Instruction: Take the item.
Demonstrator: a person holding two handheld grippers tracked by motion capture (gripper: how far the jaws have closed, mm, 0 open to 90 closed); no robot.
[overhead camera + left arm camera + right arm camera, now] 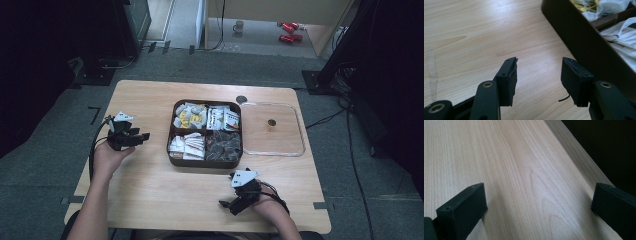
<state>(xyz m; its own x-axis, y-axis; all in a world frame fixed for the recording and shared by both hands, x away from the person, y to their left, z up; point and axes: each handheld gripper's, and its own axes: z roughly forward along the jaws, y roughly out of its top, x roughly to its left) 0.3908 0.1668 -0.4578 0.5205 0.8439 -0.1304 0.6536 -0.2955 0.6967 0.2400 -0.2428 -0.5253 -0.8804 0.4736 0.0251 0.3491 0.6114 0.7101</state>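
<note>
Wooden table [150, 100], snack tray [172, 150], clear lid [300, 135]

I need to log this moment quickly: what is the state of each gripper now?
Left gripper: open, nothing between the jaws, beside the brown compartment box.
Right gripper: open wide, empty, over the wooden table.

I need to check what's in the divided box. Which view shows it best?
The high view: the whole dark four-compartment box and its packets show from above. The left gripper view shows its side wall and some packets; the right gripper view shows bare table.
</note>
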